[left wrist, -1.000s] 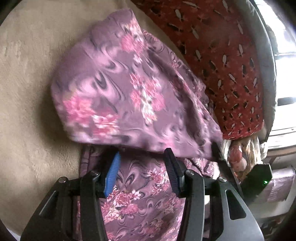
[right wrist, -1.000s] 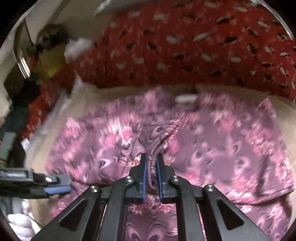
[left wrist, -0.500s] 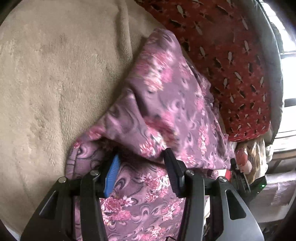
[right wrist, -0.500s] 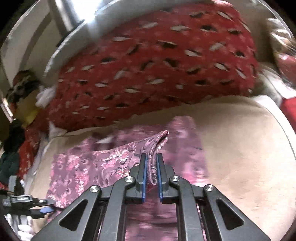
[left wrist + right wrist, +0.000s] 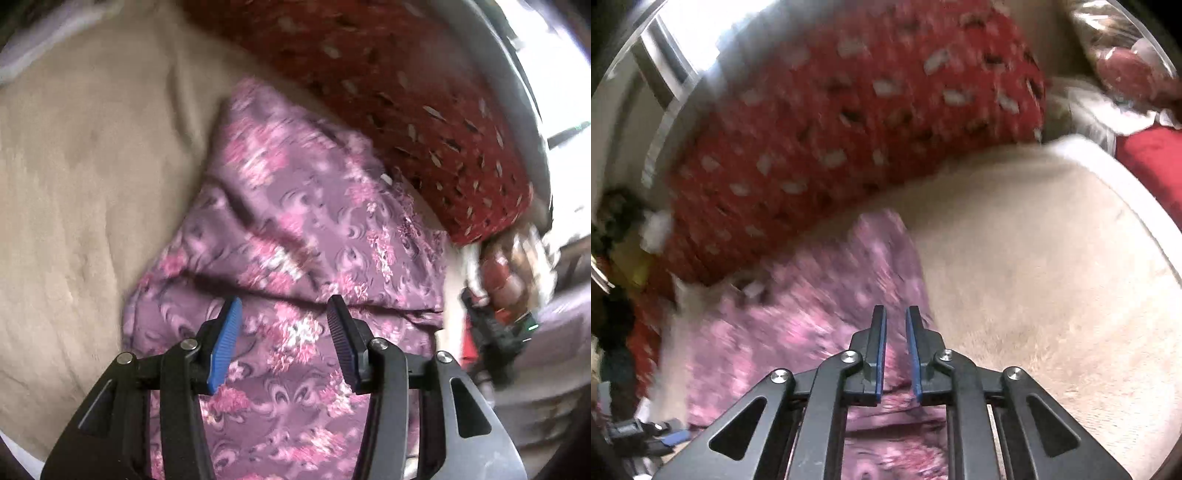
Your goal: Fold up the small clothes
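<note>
A purple floral garment (image 5: 295, 229) lies folded over itself on a beige fleecy blanket (image 5: 81, 184), its far edge close against a red patterned cushion (image 5: 424, 92) that runs along the back of the surface. In the left wrist view the upper layer ends in a fold line just ahead of the left claw (image 5: 284, 332), with a lower layer spreading toward the camera beneath the fingers. The left claw hangs over that lower layer with its jaws standing apart and nothing clamped between them. In the right wrist view the picture is blurred; the right claw (image 5: 895, 350) sits above the garment's right-hand edge, where purple cloth meets bare blanket (image 5: 1052, 277). Its jaws are opening, a narrow gap showing between the blue pads (image 5: 882, 354), and no cloth is pinched there. The red cushion (image 5: 849, 122) fills the upper part of that view
</note>
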Motion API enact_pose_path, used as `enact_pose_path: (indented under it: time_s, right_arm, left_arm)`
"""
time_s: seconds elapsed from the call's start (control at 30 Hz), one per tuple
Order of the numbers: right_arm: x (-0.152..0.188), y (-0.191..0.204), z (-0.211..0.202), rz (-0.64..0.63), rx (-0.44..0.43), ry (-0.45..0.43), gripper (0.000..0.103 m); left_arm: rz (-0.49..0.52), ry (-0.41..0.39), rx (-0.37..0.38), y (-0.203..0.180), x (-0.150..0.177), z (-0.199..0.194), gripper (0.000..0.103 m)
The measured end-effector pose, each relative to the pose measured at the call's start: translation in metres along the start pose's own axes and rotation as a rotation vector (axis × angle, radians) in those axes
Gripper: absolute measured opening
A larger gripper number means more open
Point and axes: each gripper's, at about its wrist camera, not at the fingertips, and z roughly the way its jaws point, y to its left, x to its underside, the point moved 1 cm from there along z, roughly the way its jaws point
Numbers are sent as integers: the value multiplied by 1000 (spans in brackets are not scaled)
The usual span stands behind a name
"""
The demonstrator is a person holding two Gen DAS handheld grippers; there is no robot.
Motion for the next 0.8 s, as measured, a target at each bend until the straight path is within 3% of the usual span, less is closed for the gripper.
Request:
enact_pose_path:
  time_s: [0.07,0.13,0.23,0.33,0.53,0.6,0.8]
  right_arm:
    - [1,5,-3,-18,-47,11,17]
    - [8,12,5,-61,-45,53,18]
    - [35,12,39,-107,6,221,18]
    - [44,12,37,-135,13,205,17]
    - [51,14,18,-197,47,310,20]
    - [65,13,8,-244,78,373,28]
    - [112,11,-42,-404,114,463,32]
  left_arm:
    - [42,2,-57,-9,-4,12,46]
    - [27,53,-108,-8,-9,38,46]
    - [21,83,-166,-4,-8,61,46]
    - [76,59,-209,-15,-2,56,46]
    - [120,65,-240,-24,21,44,46]
    - [131,69,-240,-26,31,38,46]
    - [177,59,-252,-33,66,14,46]
